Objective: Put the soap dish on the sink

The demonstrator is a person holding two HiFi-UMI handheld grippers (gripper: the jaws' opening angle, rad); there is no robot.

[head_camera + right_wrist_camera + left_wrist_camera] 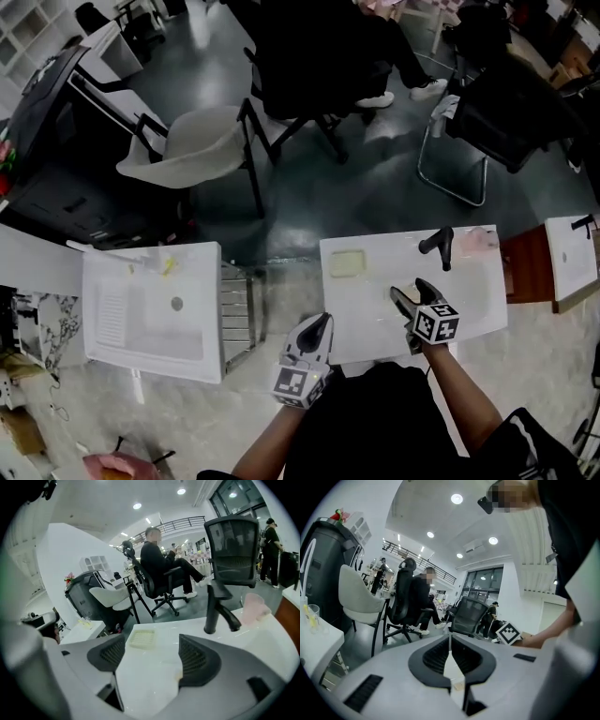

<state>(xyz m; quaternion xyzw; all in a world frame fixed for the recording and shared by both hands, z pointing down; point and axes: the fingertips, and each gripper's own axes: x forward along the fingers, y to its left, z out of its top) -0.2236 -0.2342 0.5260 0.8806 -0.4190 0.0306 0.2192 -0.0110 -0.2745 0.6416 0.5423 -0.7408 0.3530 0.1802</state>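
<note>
The pale yellow-green soap dish (346,263) (142,638) lies flat on the far left part of the white sink top (375,319), away from both grippers. My right gripper (408,289) (153,649) hovers over the middle of the sink, jaws wide open and empty, pointing toward the dish and the black faucet (441,246) (216,609). My left gripper (322,324) (450,641) hangs at the sink's near left corner. Its jaws meet at the tips with nothing held.
A pink cup (480,239) (254,607) stands right of the faucet. A second white basin (150,314) with a metal rack (239,305) sits to the left. A brown cabinet (527,262) lies right. Chairs and seated people fill the floor beyond.
</note>
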